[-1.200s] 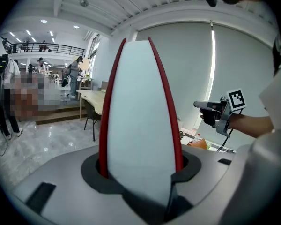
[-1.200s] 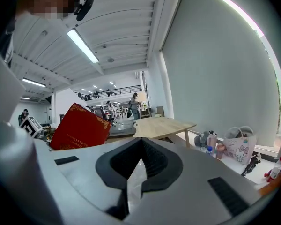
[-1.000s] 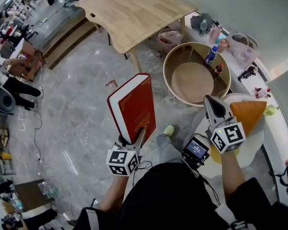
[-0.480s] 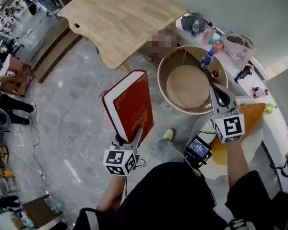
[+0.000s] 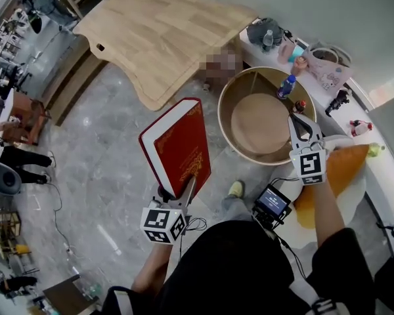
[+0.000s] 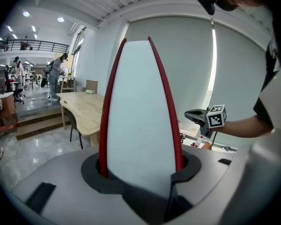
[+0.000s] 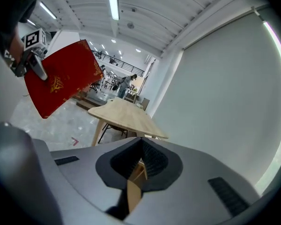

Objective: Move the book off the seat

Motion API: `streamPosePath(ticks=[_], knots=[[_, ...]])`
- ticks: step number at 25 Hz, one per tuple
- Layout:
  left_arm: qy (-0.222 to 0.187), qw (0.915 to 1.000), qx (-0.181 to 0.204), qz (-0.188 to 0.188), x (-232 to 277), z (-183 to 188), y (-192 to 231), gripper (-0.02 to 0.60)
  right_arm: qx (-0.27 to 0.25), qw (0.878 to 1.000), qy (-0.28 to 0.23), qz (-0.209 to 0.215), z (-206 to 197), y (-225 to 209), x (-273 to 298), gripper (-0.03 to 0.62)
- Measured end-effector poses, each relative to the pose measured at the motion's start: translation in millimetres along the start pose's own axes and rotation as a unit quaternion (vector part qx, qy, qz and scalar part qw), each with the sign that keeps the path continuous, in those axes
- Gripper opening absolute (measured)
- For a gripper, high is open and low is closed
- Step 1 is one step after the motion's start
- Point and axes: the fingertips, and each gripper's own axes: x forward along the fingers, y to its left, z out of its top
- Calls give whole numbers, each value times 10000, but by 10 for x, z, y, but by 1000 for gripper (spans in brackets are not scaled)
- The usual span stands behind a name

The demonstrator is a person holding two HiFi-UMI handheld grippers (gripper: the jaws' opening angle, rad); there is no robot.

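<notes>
Grey marble floor (image 5: 105, 163) under you. L gripper (image 5: 186, 188): jaws clamped on the red book (image 5: 180, 146) at its lower edge, book sticking up & out from them, tilted, over the floor. R gripper (image 5: 299, 125): jaws closed, empty, by the round wooden tub (image 5: 226, 120) rim.

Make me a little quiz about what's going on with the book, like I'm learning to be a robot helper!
1. Pick one: what does the left gripper hold? A) a bottle B) the red book C) a cup
2. True or false: the red book lies flat on the wooden table.
3. Short answer: what colour is the cushion next to the right gripper?

Key: 1 B. 2 False, it is held up in the air above the floor. 3 Orange.
</notes>
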Motion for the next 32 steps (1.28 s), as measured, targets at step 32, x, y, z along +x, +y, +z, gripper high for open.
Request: streamPosePath(ticks=[32], knots=[[497,9699,1074,-2129,1609,704,-952,247,2363,9619,70,-1371,-612,-621,-1020,6]])
